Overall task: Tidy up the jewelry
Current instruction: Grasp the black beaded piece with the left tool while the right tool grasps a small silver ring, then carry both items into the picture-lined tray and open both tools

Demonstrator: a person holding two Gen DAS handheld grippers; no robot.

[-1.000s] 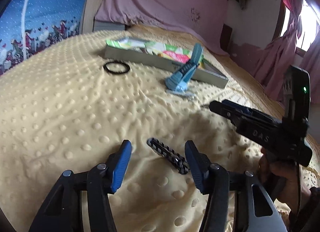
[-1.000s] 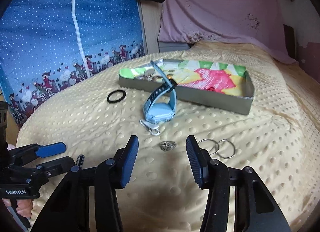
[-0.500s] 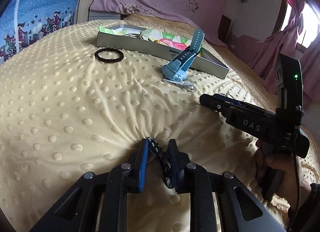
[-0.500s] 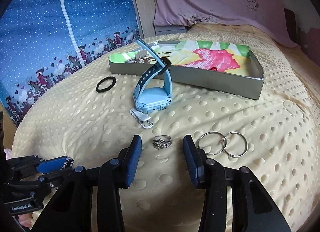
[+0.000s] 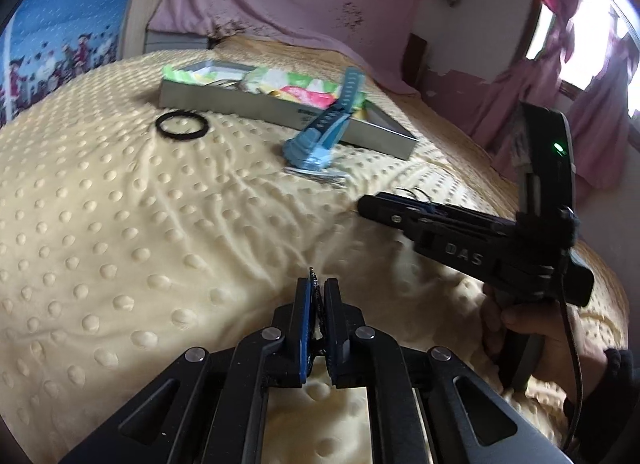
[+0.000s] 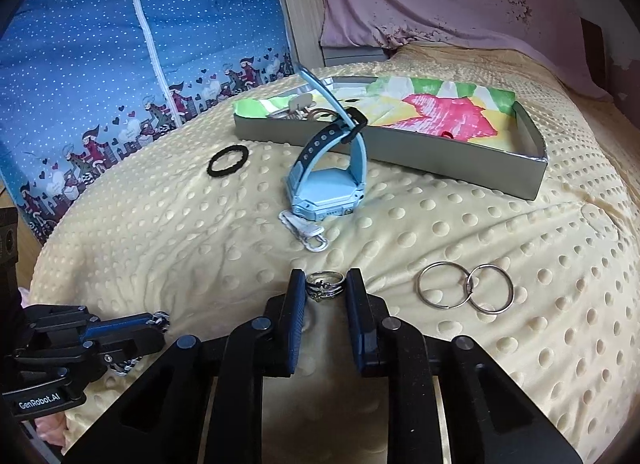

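Note:
My left gripper (image 5: 318, 288) is shut on a dark chain bracelet (image 5: 316, 296), held edge-up just above the yellow dotted blanket (image 5: 120, 224); it also shows in the right wrist view (image 6: 154, 322). My right gripper (image 6: 323, 284) has its jaws closed against both sides of a silver ring (image 6: 324, 284) on the blanket. A grey tray (image 6: 460, 160) with a colourful lining sits farther back. A blue watch (image 6: 324, 188) stands in front of it. A black hair tie (image 6: 227, 160) lies to the left.
Two linked silver key rings (image 6: 464, 291) lie right of my right gripper. A white clasp (image 6: 306, 230) lies by the watch. Small items (image 6: 296, 108) sit in the tray's left corner. A blue curtain (image 6: 100, 44) hangs at left.
My left gripper closed on the bracelet and turned it upright off the blanket. My right gripper moved down around the ring and narrowed onto it.

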